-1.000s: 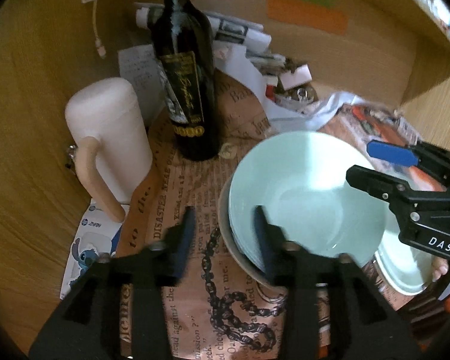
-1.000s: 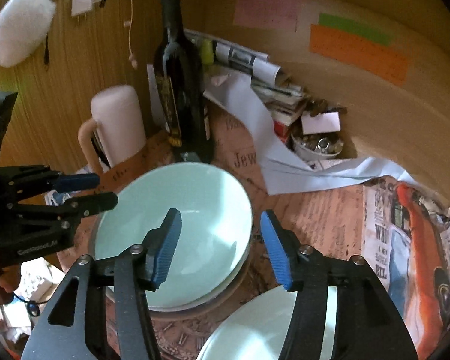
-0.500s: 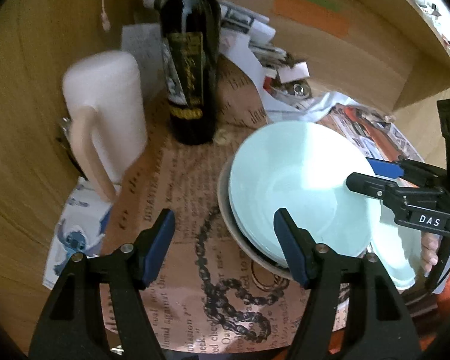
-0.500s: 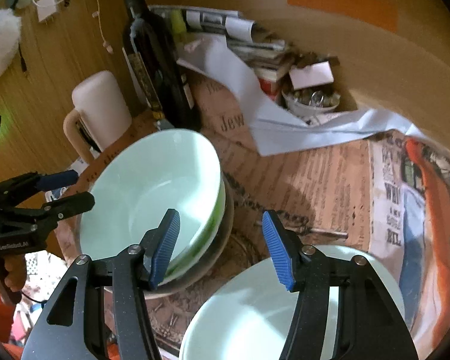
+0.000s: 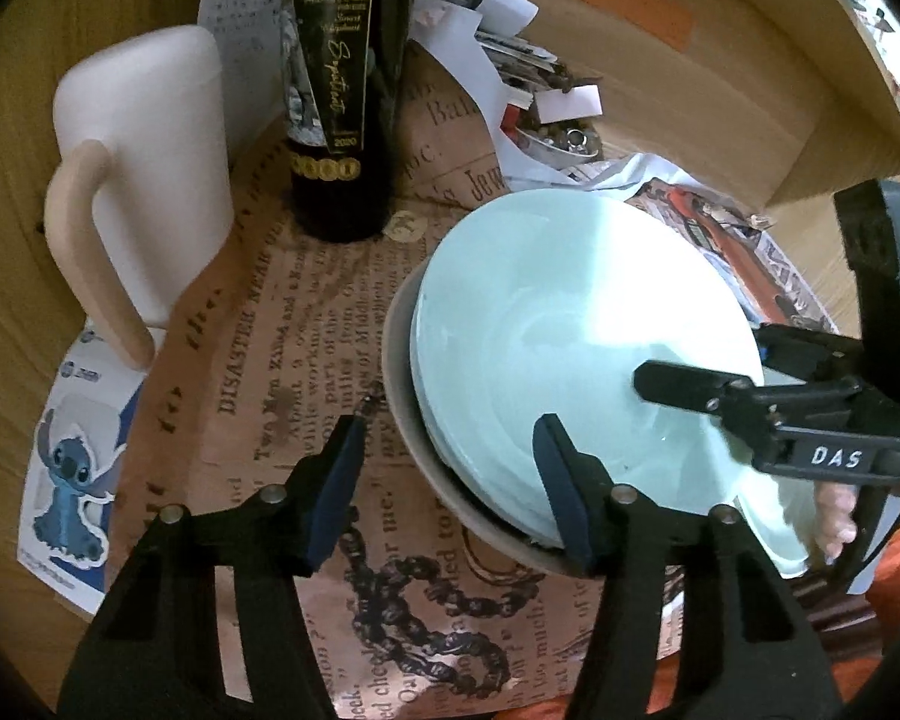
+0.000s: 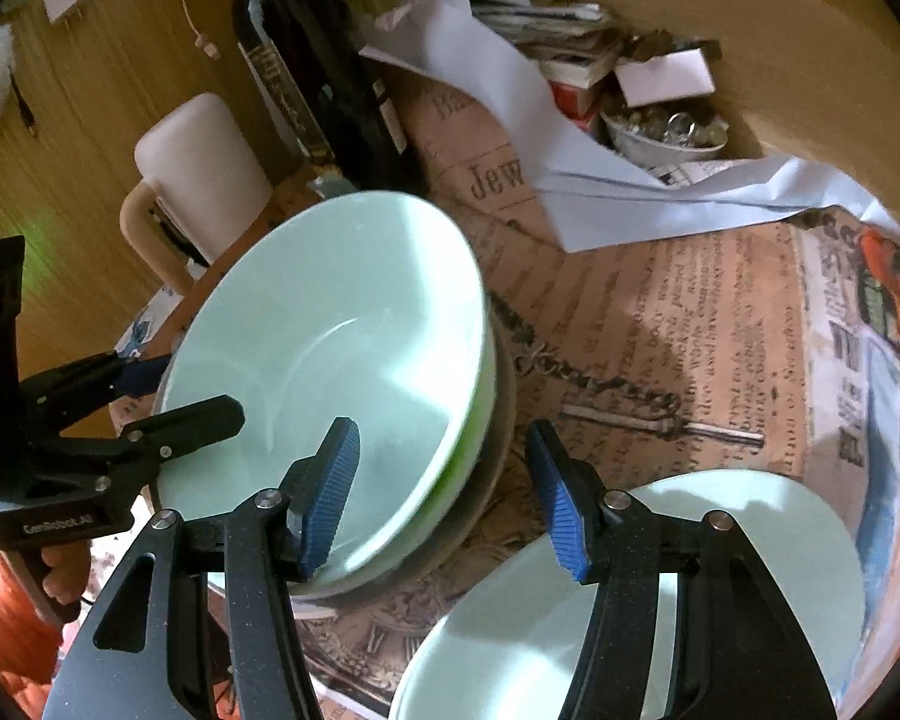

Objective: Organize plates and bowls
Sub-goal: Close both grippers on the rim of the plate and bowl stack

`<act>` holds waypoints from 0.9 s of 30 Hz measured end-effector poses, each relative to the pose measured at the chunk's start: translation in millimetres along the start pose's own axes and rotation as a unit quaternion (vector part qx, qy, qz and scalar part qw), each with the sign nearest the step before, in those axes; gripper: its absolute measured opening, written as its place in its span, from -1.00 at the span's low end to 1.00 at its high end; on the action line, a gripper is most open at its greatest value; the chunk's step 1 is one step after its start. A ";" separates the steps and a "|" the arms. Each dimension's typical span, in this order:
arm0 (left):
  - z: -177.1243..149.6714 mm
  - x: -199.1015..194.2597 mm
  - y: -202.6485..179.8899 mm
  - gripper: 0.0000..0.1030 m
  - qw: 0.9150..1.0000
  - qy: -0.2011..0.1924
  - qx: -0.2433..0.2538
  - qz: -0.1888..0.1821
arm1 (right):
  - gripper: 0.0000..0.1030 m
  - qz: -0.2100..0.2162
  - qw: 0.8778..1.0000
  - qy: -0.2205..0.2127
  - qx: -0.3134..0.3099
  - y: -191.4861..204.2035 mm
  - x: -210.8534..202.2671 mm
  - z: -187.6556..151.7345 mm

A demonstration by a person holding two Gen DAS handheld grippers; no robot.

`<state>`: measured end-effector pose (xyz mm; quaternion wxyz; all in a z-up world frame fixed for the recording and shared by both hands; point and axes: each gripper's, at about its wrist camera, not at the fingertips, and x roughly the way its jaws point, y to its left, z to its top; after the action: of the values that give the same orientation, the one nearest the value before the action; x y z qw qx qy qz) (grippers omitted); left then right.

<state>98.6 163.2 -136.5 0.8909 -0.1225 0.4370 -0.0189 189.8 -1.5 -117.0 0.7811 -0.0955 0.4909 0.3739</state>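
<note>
The step in hand looks like the approach to a two-handed grasp of the pale green glazed bowl [image 5: 576, 348], which sits on top of a small stack: under it a second rim with a bright green band shows in the right wrist view, and below that a wider grey dish [image 5: 402, 372]. The stack stands on the counter [image 6: 660, 324], which is covered with brown printed newspaper sheets, just beside a dark glass wine bottle [image 5: 342, 90] and a tall cream mug with a beige handle [image 5: 144, 174].

The left hand-held gripper [image 5: 450, 480] has its jaws apart, and they have just been closing a little. They stand astride the near rim of the stack: one blue pad is over the inside of the bowl, the other is outside over the paper, and I see no pressure on the rim. The right hand-held gripper [image 6: 444, 492] is also released; it stands astride the opposite rim in the same way, with nothing clenched.

A flat pale green round plate [image 6: 660, 600] lies apart from the stack, below the right gripper.

In my judgement the next move needs both grippers to sink slightly more, so that the rim comes fully between the pads, and then to close together. The glaze is probably slippery, and the bottle stands close, so the lift should be straight and level.
</note>
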 end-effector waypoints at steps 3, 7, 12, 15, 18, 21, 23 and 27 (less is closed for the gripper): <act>0.2 1.8 -0.7 0.00 1.000 0.005 0.001 -0.011 | -0.10 0.011 1.000 0.003 -0.001 0.3 2.1 0.8; 0.6 3.4 -6.3 -0.08 1.000 0.007 0.012 -0.013 | -0.14 0.005 1.000 0.003 -0.002 1.6 4.8 -1.0; 0.2 2.9 -9.7 -0.10 1.000 0.007 0.017 0.002 | -0.17 -0.009 1.000 -0.007 0.007 3.4 2.6 -2.7; 0.4 4.5 -12.0 -0.10 1.000 0.004 0.019 0.015 | -0.19 -0.015 1.000 -0.010 0.004 5.3 1.6 -3.0; 0.2 4.6 -13.0 -0.14 1.000 0.002 0.020 0.024 | -0.25 -0.015 1.000 -0.008 0.009 4.2 1.1 -1.8; 0.4 3.7 -12.4 -0.19 0.999 0.000 0.018 0.028 | -0.30 -0.013 1.000 -0.008 0.013 3.2 0.0 -1.8; 0.5 3.7 -12.7 -0.19 0.999 -0.001 0.019 0.030 | -0.31 -0.012 1.000 -0.010 0.014 2.5 -1.5 -2.3; 0.4 4.3 -13.1 -0.19 0.999 -0.002 0.020 0.034 | -0.35 -0.010 1.000 -0.016 0.022 2.0 -3.2 -2.7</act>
<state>102.5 150.0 -136.6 0.8940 -0.0897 0.4390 0.0024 185.8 -3.0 -115.2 0.7947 -0.0766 0.4853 0.3565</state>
